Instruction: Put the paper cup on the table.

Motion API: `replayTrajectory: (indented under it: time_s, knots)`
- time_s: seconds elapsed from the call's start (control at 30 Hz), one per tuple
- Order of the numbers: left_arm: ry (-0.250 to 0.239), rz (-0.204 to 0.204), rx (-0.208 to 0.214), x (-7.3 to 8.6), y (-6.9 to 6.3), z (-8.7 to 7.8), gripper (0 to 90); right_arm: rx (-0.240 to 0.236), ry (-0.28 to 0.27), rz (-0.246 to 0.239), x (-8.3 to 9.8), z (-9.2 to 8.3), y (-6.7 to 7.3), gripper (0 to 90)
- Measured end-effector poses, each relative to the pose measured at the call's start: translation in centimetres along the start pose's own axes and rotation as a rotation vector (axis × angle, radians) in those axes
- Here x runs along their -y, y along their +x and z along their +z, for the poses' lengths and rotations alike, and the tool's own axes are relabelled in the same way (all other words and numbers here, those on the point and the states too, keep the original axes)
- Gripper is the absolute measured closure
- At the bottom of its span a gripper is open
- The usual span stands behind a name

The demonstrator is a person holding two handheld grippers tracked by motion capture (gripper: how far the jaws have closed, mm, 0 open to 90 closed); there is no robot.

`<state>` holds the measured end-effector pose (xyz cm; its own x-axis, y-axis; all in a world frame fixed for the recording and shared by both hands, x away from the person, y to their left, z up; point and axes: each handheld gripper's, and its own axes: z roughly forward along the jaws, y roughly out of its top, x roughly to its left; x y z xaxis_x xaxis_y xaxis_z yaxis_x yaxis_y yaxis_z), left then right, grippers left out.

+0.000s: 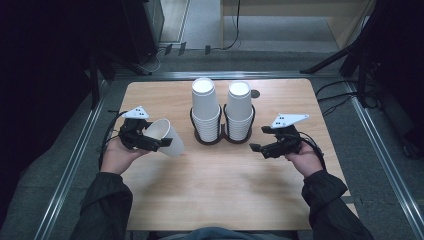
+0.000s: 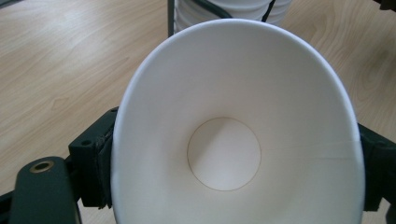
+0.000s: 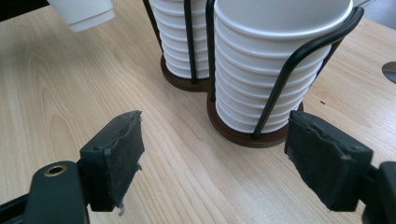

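I am holding one loose white paper cup (image 1: 165,136) in my left gripper (image 1: 161,143), with a jaw pressed on either side of the cup's wall. In the left gripper view the cup's rim is squeezed into a slight oval between the two black jaws. The cup is lying on its side, left of the black wire cup holder (image 1: 223,131). Its long axis runs roughly across the table, open mouth toward my left hand and closed base toward the holder.

My right gripper (image 1: 256,148) is just to the right of the holder, jaws spread wide with nothing between them. In the right gripper view they frame the foot of the nearer stack.

My left gripper is the one with the cup, so a move back to the holder would run rightward from it.

By my count there are two grippers, one loose cup, one double holder on a dark base, and two stacks of upside-down cups, a left stack (image 1: 205,109) and a right stack (image 1: 239,109). Each stack looks like roughly ten cups, though the rims are too fine to count surely.
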<state>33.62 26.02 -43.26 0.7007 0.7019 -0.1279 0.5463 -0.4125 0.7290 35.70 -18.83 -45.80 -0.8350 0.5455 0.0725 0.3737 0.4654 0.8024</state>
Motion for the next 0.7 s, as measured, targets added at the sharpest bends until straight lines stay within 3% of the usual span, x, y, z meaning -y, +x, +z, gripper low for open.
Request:
replayTrajectory:
  time_s: [0.3,0.33,0.7]
  knots:
    - [0.011,-0.016,-0.032,0.3,1.4,-0.5,12.3,0.012,0.002,-0.015,0.4,-0.1,0.0,19.8]
    - [0.014,-0.022,-0.059,0.4,1.7,-0.6,12.3,0.013,0.001,-0.012,0.4,-0.1,0.1,19.8]
    - [0.043,-0.057,-0.121,1.0,4.1,-0.9,11.8,0.022,0.009,-0.011,1.0,-0.5,0.2,19.8]
